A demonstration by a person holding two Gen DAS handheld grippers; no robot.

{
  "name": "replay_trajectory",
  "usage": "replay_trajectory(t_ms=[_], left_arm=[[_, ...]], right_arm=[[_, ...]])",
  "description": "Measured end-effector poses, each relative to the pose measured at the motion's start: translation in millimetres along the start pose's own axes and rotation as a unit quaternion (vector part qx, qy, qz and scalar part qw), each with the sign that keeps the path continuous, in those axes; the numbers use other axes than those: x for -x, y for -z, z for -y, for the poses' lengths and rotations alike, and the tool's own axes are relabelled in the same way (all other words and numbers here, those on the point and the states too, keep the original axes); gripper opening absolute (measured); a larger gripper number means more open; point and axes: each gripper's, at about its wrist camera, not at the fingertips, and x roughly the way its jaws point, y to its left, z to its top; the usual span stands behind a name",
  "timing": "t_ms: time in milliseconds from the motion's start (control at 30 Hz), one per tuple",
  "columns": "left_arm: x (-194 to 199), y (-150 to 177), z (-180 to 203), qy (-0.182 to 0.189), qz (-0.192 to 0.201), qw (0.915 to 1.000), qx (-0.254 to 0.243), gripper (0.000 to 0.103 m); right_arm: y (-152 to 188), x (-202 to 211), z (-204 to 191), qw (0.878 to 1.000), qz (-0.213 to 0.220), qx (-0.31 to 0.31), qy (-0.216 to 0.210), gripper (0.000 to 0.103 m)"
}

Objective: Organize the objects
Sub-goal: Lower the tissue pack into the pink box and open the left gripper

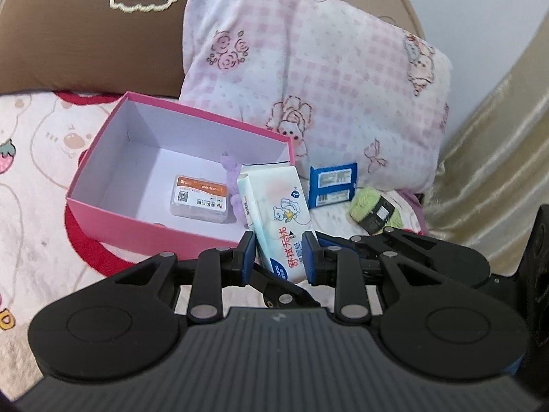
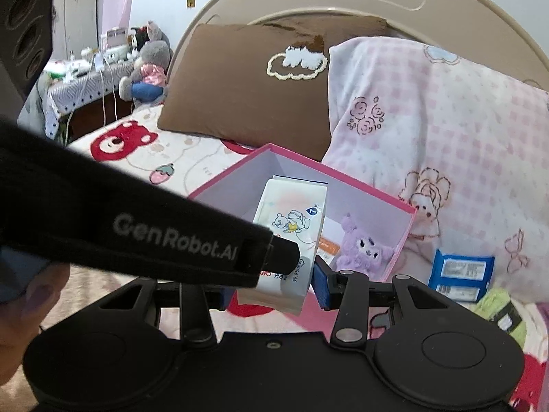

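— Blue pads (image 1: 310, 257) of the left gripper (image 1: 280, 240) are clamping what, exactly?
— They are squeezing the near end of a white tissue pack (image 1: 278, 202) with a bear drawing, one pad on each side. The right gripper (image 2: 274, 285) is clenching the same pack; its right pad is pressing on the pack's edge, and its other pad is hiding behind a black strap (image 2: 137, 233).
— Where is the pack sitting?
— It is hanging in both grips just at the near corner of the pink box (image 1: 103, 206). In the right wrist view its far end is showing against the box's white inside; I cannot tell whether it is touching the rim.
— Anything lying in the box?
— A small clear case with an orange label (image 1: 200, 199) is lying on the bottom, and a purple plush toy (image 2: 363, 247) is leaning in the corner beside it.
— And outside it?
— A blue packet (image 1: 332, 185) and a green yarn ball (image 1: 374, 211) are lying on the bedsheet (image 1: 34, 171) just to the right, under a pink checked pillow (image 1: 343, 68). A brown pillow (image 1: 85, 41) is leaning behind the box
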Motion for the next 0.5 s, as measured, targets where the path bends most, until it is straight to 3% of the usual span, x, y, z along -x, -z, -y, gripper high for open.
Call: replay_trajectory(t_ms=[500], left_arm=[[-65.4, -91.2, -43.3, 0.040, -0.015, 0.9942, 0.098, 0.026]], right_arm=[[-69.6, -69.5, 41.2, 0.995, -0.011, 0.097, -0.006, 0.049]])
